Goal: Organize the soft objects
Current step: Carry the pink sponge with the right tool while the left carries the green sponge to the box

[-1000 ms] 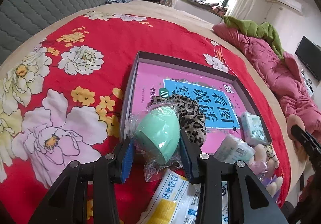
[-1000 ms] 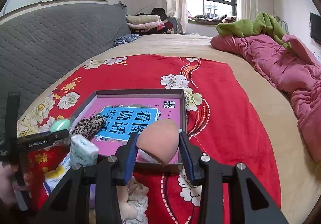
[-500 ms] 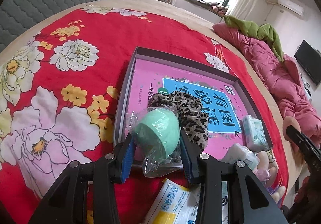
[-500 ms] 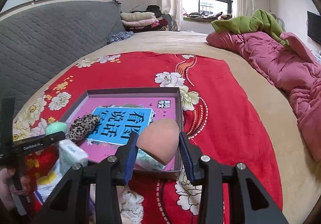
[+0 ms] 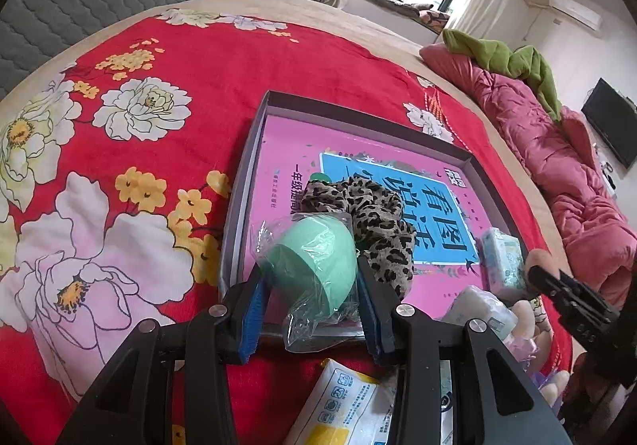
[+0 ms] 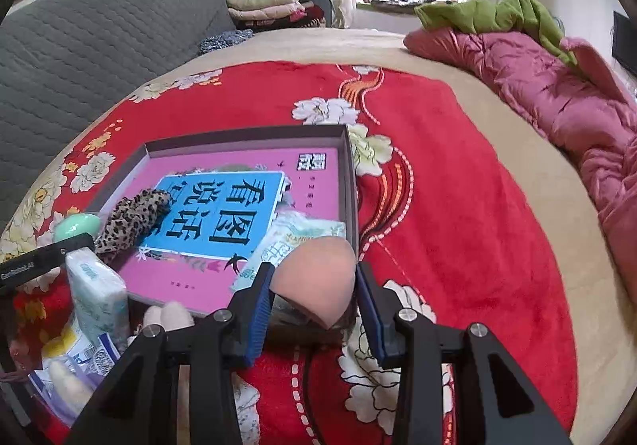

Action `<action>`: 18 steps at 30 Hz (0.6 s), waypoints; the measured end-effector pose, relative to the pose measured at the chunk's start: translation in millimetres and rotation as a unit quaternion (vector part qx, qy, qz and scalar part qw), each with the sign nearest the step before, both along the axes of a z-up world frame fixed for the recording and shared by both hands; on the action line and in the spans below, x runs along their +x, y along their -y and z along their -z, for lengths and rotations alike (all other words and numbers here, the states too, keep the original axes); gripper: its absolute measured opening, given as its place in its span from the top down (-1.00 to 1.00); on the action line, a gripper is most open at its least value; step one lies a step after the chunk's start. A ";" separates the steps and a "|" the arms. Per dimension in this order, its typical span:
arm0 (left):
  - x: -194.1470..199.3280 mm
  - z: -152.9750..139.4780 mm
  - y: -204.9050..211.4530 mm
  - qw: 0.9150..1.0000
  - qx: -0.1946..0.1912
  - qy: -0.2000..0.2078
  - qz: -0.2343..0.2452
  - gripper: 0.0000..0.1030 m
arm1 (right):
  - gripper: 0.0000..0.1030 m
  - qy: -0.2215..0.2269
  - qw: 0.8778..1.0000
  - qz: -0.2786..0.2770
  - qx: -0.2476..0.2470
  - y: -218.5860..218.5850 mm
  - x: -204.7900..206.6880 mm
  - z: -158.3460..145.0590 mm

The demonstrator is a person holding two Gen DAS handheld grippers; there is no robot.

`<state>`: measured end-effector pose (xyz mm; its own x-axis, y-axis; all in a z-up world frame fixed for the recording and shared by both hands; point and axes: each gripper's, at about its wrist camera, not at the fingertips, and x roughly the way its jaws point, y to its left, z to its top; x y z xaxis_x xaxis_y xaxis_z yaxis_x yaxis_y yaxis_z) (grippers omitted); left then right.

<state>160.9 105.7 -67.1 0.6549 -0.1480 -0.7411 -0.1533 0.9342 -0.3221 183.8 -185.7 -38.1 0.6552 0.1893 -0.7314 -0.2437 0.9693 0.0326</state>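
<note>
My left gripper (image 5: 312, 297) is shut on a mint-green sponge egg (image 5: 318, 261) wrapped in clear plastic, held over the near left corner of a shallow grey box (image 5: 254, 150) with a pink and blue bottom. My right gripper (image 6: 314, 293) is shut on a peach sponge egg (image 6: 318, 273), low over the box's near right corner (image 6: 348, 182). In the box lie a leopard-print scrunchie (image 5: 374, 214) and a pale green tissue pack (image 5: 503, 261).
The box sits on a red floral blanket (image 5: 159, 58) on a bed. Before its near edge lie another tissue pack (image 6: 97, 285), a white and yellow packet (image 5: 346, 405) and a plush toy (image 6: 167, 317). A pink quilt (image 6: 557, 94) is heaped at the right.
The right gripper has sunk with the peach egg toward the box's near right corner. The left gripper has edged forward, so the green egg now hangs over the box's corner.
</note>
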 end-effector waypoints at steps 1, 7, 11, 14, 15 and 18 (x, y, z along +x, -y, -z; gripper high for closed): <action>-0.2 0.1 -0.2 1.000 0.001 0.000 0.000 0.18 | 0.20 0.002 1.000 0.001 -0.001 -0.3 0.5 0.1; -1.3 -1.0 -0.2 1.000 0.002 0.001 -0.001 0.18 | 0.20 0.008 1.000 0.001 -0.003 -0.7 5.6 2.9; -2.1 -1.4 -0.6 1.000 0.003 0.001 -0.001 0.18 | 0.20 0.015 0.999 -0.011 -0.032 -6.6 6.2 4.6; -1.8 -1.1 -0.4 1.000 0.002 0.001 -0.002 0.18 | 0.19 0.019 0.998 -0.019 -0.049 -9.5 3.6 6.0; -1.7 -0.9 -0.6 1.000 0.002 0.001 -0.001 0.18 | 0.19 0.018 0.999 -0.020 -0.047 -8.9 3.2 6.1; -2.5 -1.2 -0.9 1.000 0.002 0.001 -0.002 0.18 | 0.18 0.016 0.999 -0.021 -0.042 -6.9 1.6 6.1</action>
<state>158.4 106.6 -65.9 0.6575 -0.1431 -0.7397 -0.1554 0.9349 -0.3190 185.4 -178.8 -44.2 0.6713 0.1567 -0.7245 -0.2838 0.9572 -0.0559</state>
